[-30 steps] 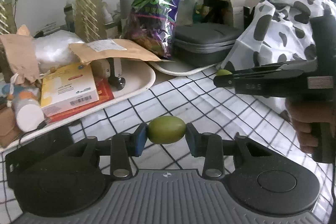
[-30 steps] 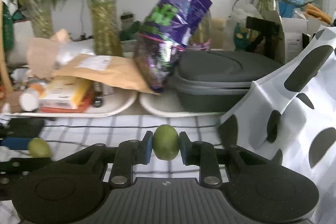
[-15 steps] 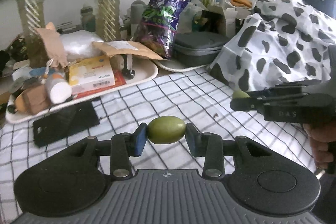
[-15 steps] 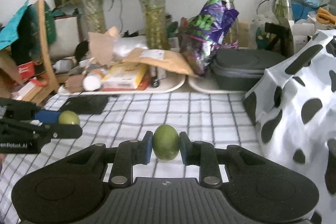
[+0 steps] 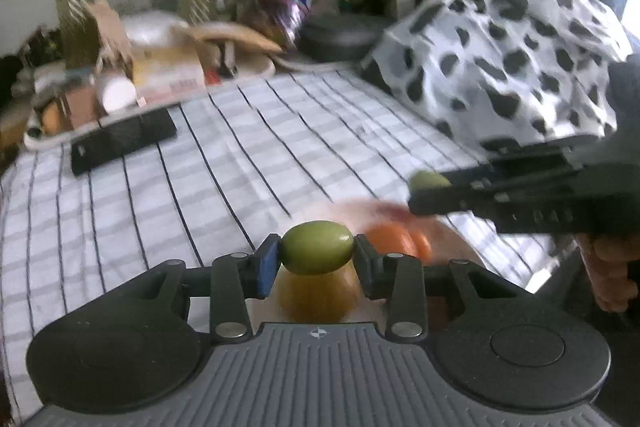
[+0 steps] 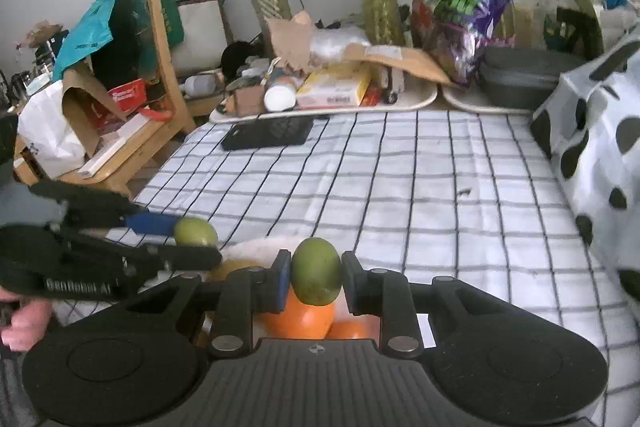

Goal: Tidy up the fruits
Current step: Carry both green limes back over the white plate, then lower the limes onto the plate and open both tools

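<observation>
My left gripper [image 5: 318,254] is shut on a green oval fruit [image 5: 318,247], held sideways between its blue pads. My right gripper [image 6: 316,277] is shut on a second green fruit [image 6: 316,277], held upright. Each gripper shows in the other's view: the right one [image 5: 428,183] at the right with its fruit [image 5: 429,180] at the tip, the left one [image 6: 196,233] at the left with its fruit [image 6: 195,231]. Below the grippers lie orange fruits [image 6: 298,319] [image 5: 398,241] on a pale plate [image 6: 256,249], near the front of the checked cloth.
A checked tablecloth [image 6: 400,187] covers the table. A black phone [image 6: 268,133] lies at its far left. Trays with boxes, bags and a grey case [image 6: 520,83] line the back. A cow-print cloth [image 6: 600,131] rises at the right. A wooden chair [image 6: 156,67] stands at the left.
Both grippers have pulled back from the cluttered trays toward the table's near edge, each keeping its green fruit. The orange fruits and plate have come into view beneath them.
</observation>
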Motion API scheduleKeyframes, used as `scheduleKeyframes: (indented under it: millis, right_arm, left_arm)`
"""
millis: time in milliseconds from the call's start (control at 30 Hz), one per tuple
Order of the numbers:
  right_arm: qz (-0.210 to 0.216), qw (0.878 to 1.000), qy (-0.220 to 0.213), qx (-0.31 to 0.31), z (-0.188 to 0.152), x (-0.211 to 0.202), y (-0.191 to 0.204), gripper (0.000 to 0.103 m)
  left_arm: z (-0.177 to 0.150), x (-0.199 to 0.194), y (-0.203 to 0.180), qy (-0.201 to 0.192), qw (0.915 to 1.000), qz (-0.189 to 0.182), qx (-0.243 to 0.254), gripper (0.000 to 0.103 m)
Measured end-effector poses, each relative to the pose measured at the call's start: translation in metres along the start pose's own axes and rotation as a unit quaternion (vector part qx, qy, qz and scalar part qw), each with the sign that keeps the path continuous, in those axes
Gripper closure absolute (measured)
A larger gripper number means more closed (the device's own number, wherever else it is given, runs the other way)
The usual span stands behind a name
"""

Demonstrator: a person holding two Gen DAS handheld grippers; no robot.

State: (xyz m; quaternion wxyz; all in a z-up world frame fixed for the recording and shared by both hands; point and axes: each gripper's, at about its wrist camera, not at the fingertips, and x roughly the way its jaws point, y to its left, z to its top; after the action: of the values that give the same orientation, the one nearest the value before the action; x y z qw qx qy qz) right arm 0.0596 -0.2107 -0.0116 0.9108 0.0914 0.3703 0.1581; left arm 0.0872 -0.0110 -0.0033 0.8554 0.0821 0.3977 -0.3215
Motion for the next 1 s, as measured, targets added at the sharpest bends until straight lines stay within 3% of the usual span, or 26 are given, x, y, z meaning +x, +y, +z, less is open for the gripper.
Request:
scheduleKeyframes:
  millis: [200,233,267,333,700,767,867,1000]
  right_arm:
    - [0.026,0.999,0.012,0.023,-0.01,-0.006,0.005,0.075]
    - [0.029,0.999,0.013,0.026,-0.011,-0.007,0.006,0.075]
    - [0.03,0.999,0.014,0.028,-0.011,-0.007,0.007,0.075]
    - [0.032,0.999,0.016,0.033,-0.013,-0.007,0.007,0.075]
    - [0.063,0.997,0.035,0.031,-0.015,0.0,0.018,0.074]
    - [0.073,0.996,0.032,0.035,-0.014,0.0,0.019,0.039]
    - [0.069,0.997,0.01,0.034,-0.012,-0.008,0.02,0.011]
    - [0.035,0.998,0.003,0.044,-0.015,-0.017,0.018,0.002]
  left_arm:
    - [-0.016,0.001,-0.015,0.029,0.9994,-0.017,0.006,0.064]
    - [-0.017,0.002,-0.015,0.031,0.9994,-0.014,0.006,0.059]
    - [-0.018,0.001,-0.015,0.029,0.9995,-0.011,0.004,0.045]
    - [-0.021,-0.005,-0.016,0.015,0.9999,-0.001,0.002,0.033]
    - [-0.036,-0.024,-0.032,0.01,0.9997,0.021,0.006,0.033]
    - [-0.039,-0.027,-0.034,0.008,0.9996,0.028,0.007,0.033]
    - [-0.043,-0.033,-0.037,0.002,0.9993,0.038,0.001,0.033]
    - [-0.047,-0.043,-0.04,-0.006,0.9988,0.047,-0.014,0.033]
